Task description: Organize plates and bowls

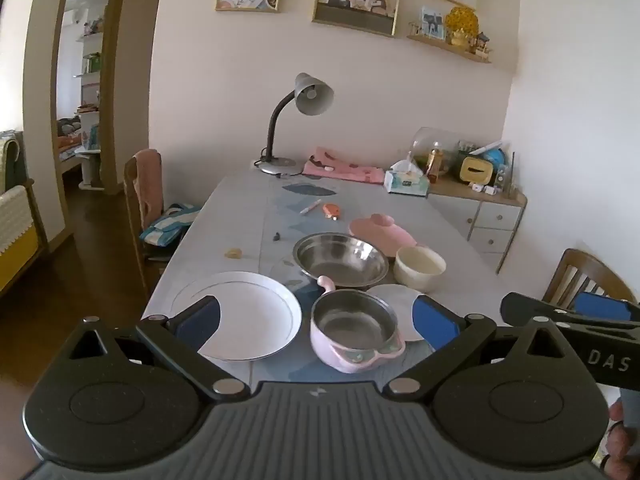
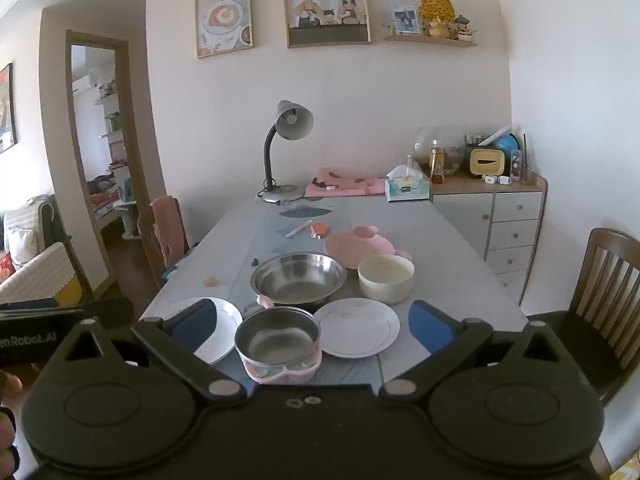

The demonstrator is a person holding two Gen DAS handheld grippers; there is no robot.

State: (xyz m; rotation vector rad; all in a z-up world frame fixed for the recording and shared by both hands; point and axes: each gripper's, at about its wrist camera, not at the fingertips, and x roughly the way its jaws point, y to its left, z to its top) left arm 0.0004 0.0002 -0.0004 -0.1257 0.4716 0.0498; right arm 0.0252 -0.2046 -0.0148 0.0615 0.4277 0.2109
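Note:
On the grey table [image 1: 240, 208] stand a large white plate [image 1: 256, 312], a small white plate [image 1: 394, 294], a pink bowl with a steel liner and handle [image 1: 354, 330], a big steel bowl [image 1: 340, 258], a cream bowl [image 1: 419, 268] and a pink lidded dish [image 1: 380, 230]. My left gripper [image 1: 316, 322] is open and empty, held above the near table edge. In the right wrist view the same pink bowl [image 2: 278, 340], small plate [image 2: 356, 330], large plate [image 2: 224, 328], steel bowl [image 2: 298, 276] and cream bowl [image 2: 386, 276] show. My right gripper [image 2: 310, 326] is open and empty.
A desk lamp [image 1: 298, 120], a pink cloth [image 1: 340, 166] and a tissue box [image 1: 406, 184] stand at the table's far end. A pen [image 1: 310, 207] and small bits lie mid-table. Chairs stand at left [image 1: 146, 200] and right [image 2: 600, 280]. A cabinet [image 2: 500, 220] is at the back right.

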